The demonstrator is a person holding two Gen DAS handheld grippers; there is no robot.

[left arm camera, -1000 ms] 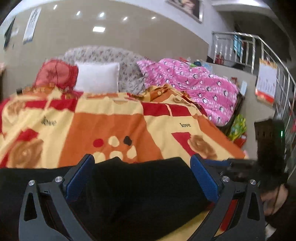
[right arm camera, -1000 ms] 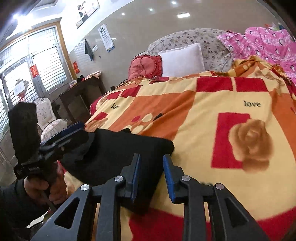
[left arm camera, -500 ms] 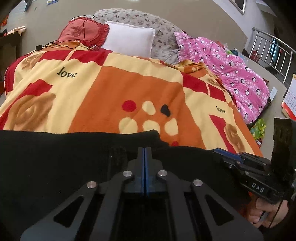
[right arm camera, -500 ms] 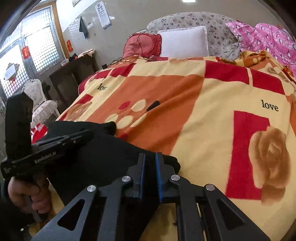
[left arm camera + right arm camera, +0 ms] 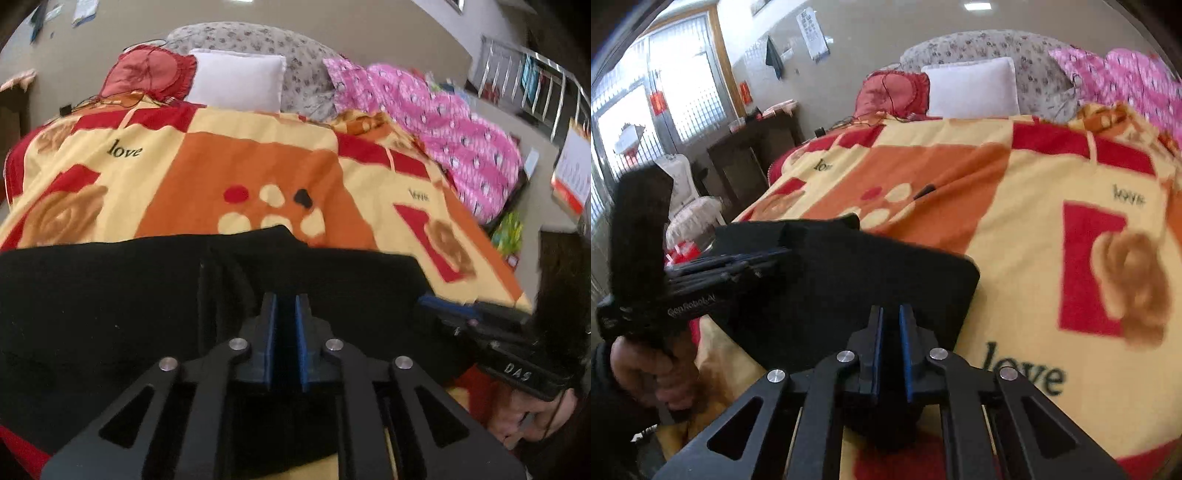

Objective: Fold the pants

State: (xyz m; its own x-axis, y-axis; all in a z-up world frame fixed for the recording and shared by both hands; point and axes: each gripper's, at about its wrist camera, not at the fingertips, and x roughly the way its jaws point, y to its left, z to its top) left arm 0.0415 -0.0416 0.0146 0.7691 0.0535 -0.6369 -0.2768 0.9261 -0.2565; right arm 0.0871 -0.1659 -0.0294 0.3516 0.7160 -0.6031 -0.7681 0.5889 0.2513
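The black pants (image 5: pixel 110 295) lie across the near edge of the bed on an orange, yellow and red blanket (image 5: pixel 258 166). My left gripper (image 5: pixel 284 306) is shut on the pants' near edge, black cloth pinched between its blue pads. In the right wrist view the pants (image 5: pixel 868 280) end in a folded corner, and my right gripper (image 5: pixel 891 317) is shut on that near edge. The right gripper's body (image 5: pixel 517 354) shows at the right of the left wrist view; the left one (image 5: pixel 683 295) shows at the left of the right wrist view.
A white pillow (image 5: pixel 236 79), a red cushion (image 5: pixel 147 75) and a pink quilt (image 5: pixel 443 125) lie at the head and far right of the bed. A small dark object (image 5: pixel 925 191) lies on the blanket. A dark cabinet (image 5: pixel 753 155) stands left of the bed.
Both grippers have closed on the pants' near edge; a second ago the left was wide open and the right partly open. The pants' edge has lifted slightly.
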